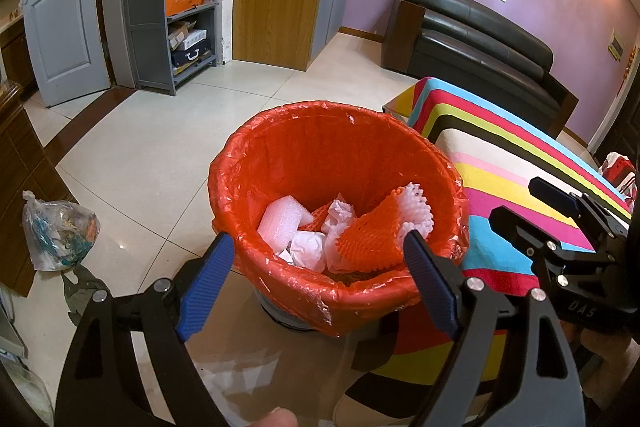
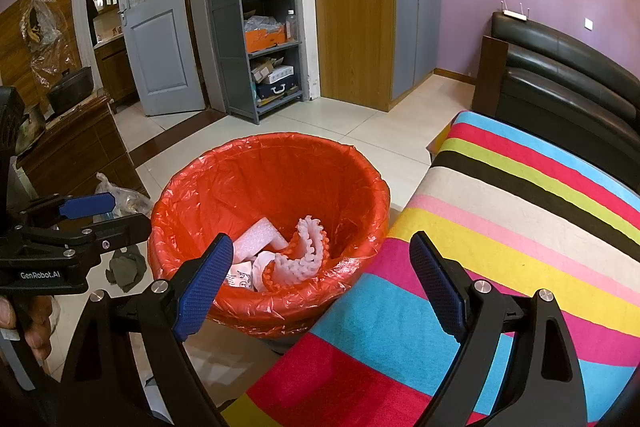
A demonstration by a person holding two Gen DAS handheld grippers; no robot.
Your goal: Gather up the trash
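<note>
A trash bin with a red plastic liner (image 1: 304,147) stands on the tiled floor beside a striped table. It holds white foam pieces (image 1: 282,221), crumpled paper (image 1: 308,249) and orange and white foam net (image 1: 372,233). The bin also shows in the right wrist view (image 2: 264,171) with the same trash (image 2: 298,259). My left gripper (image 1: 320,247) is open and empty just above the bin's near rim. My right gripper (image 2: 322,247) is open and empty, over the bin's right rim and the table edge. The right gripper shows in the left wrist view (image 1: 516,203), the left one in the right wrist view (image 2: 108,213).
A table with a bright striped cloth (image 2: 520,227) lies right of the bin. A clear bag of rubbish (image 1: 56,235) and a dark rag (image 2: 128,265) lie on the floor at left. A black sofa (image 1: 480,39), grey shelves (image 2: 264,27) and a grey door (image 1: 60,27) stand behind.
</note>
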